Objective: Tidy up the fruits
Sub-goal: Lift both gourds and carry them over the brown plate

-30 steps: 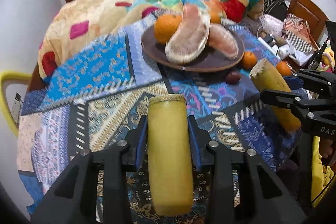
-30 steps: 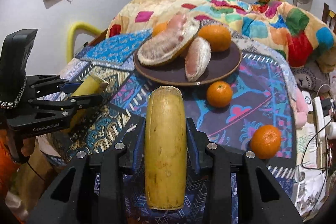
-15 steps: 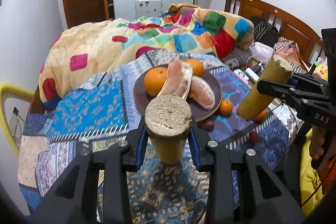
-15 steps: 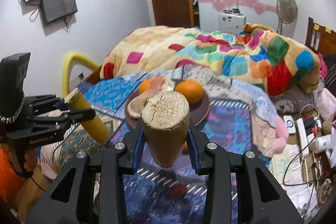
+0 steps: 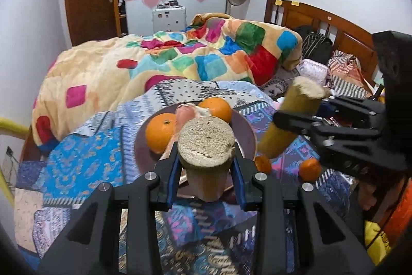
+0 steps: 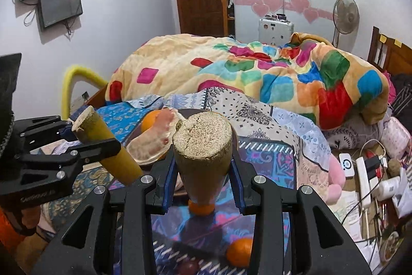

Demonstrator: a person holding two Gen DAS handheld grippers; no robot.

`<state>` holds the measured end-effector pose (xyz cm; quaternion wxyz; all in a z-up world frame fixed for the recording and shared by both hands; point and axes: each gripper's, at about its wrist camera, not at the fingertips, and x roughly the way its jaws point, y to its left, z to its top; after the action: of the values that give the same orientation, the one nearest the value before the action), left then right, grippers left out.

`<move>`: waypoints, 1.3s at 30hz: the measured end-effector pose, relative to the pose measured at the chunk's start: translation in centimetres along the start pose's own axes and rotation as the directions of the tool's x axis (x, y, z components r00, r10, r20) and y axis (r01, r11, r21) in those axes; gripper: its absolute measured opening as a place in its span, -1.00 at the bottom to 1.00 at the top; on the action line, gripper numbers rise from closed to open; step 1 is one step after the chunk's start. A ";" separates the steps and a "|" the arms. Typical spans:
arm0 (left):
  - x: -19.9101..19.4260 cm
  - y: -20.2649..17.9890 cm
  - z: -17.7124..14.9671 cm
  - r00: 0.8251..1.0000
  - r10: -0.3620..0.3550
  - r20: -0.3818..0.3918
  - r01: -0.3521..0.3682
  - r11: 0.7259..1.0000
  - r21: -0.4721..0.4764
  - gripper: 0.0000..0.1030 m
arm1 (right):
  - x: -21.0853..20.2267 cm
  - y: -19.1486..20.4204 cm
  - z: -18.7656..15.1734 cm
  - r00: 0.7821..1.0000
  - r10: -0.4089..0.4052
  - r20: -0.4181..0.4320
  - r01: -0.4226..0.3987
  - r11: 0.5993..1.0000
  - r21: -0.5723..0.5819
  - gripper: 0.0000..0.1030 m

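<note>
Carrying: both yellow cut sugarcane stalk pieces (image 5: 206,159) (image 6: 203,159), each pinched in left hand-held gripper (image 5: 206,172), right hand-held gripper (image 6: 203,172)
Aim: lower them level beside round brown plate (image 5: 247,135), clear of oranges

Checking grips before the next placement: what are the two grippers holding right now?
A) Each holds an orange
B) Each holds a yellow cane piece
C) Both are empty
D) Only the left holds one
B: the left gripper clamps a cane piece, and the right gripper clamps another cane piece.

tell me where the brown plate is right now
In the left wrist view the brown plate sits on the patterned bedspread, directly behind the left claw.
</note>
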<state>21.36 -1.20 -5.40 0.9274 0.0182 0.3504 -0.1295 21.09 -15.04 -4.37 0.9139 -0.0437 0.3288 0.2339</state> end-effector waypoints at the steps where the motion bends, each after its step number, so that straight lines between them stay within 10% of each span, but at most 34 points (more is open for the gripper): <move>1: 0.4 -0.1 0.1 1.000 -0.005 -0.005 0.005 1.000 0.001 -0.31 | 0.4 0.0 0.1 1.000 -0.006 -0.004 0.006 1.000 -0.001 -0.35; 17: 5.0 2.4 1.3 0.997 -0.075 -0.031 0.072 0.994 -0.076 -0.30 | 5.6 -0.1 0.8 0.998 -0.003 -0.060 0.003 1.000 0.000 -0.34; 39: 5.9 3.5 1.9 0.999 0.025 -0.029 -0.026 0.999 -0.039 0.04 | 8.0 0.0 0.2 0.985 0.030 -0.170 -0.042 0.997 -0.064 -0.32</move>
<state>27.67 0.56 -8.05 0.9241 0.0065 0.3659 -0.1104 26.62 -11.82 -9.24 0.8763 -0.0880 0.3980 0.2567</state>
